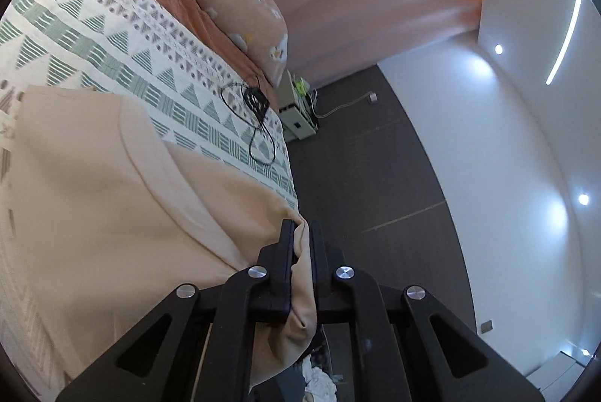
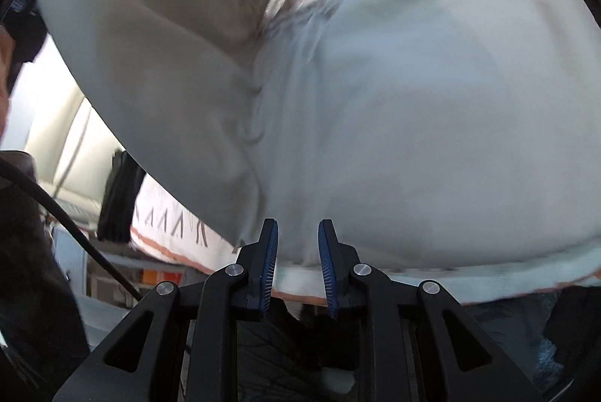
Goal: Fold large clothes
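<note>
Between our left tongs [image 1: 301, 233] we see soft, matt peach garment [image 1: 94, 184] cloth. The tongs are matt black plastic with shiny metal rivets [image 1: 258, 272]. Our right tongs [image 2: 298, 237] carry ribbed blue pads [image 2: 271, 263]. Beyond, a woven bedspread [image 1: 112, 38].

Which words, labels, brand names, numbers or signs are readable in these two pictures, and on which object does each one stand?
None can be read.
The peach garment held by the left gripper shows no print.
The patterned bedspread has only triangles and stripes.
The right wrist view is blurred; the right gripper bears no lettering.
</note>
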`<state>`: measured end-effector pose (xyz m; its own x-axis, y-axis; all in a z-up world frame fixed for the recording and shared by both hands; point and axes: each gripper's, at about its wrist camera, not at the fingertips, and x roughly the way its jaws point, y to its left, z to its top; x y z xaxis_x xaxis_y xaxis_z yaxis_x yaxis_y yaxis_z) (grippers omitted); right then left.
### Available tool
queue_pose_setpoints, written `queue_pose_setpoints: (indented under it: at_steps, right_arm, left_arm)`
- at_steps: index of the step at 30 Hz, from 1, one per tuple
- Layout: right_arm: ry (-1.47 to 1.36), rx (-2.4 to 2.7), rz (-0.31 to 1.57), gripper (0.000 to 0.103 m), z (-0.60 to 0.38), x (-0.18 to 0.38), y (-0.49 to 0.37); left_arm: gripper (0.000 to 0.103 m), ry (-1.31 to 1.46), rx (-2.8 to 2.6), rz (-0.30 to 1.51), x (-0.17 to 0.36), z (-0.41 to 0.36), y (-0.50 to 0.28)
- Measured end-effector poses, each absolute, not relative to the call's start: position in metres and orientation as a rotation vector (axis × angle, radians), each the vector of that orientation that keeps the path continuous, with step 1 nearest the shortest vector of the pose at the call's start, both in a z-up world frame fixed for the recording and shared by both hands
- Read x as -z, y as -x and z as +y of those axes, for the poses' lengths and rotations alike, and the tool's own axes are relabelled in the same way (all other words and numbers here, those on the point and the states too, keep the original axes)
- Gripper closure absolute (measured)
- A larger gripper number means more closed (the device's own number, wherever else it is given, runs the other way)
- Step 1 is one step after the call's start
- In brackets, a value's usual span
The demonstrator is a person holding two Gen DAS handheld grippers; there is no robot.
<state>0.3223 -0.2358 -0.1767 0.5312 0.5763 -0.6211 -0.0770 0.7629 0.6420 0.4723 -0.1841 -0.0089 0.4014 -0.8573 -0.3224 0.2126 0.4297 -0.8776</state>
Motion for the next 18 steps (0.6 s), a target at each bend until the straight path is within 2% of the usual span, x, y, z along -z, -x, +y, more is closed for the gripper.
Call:
queue_pose_setpoints:
  at_steps: [15, 17, 18]
  right_arm:
    - [-0.894, -0.133, 0.763, 0.083, -0.388, 0.197, -0.261]
    - [-0.925, -0.091, 0.735, 0.077, -0.399, 0.199, -0.248]
    - [-0.939, -0.075, 0.719, 0.059, -0.407, 0.199, -0.243]
  left_arm:
    - [0.095, 0.786, 0.980, 1.145, 0.067, -0.347, -0.467]
    - [0.095, 0.762, 0.991, 1.184, 0.078, -0.368, -0.461]
    - [0.095, 0.751, 0.989, 1.204, 0.083, -0.375, -0.459]
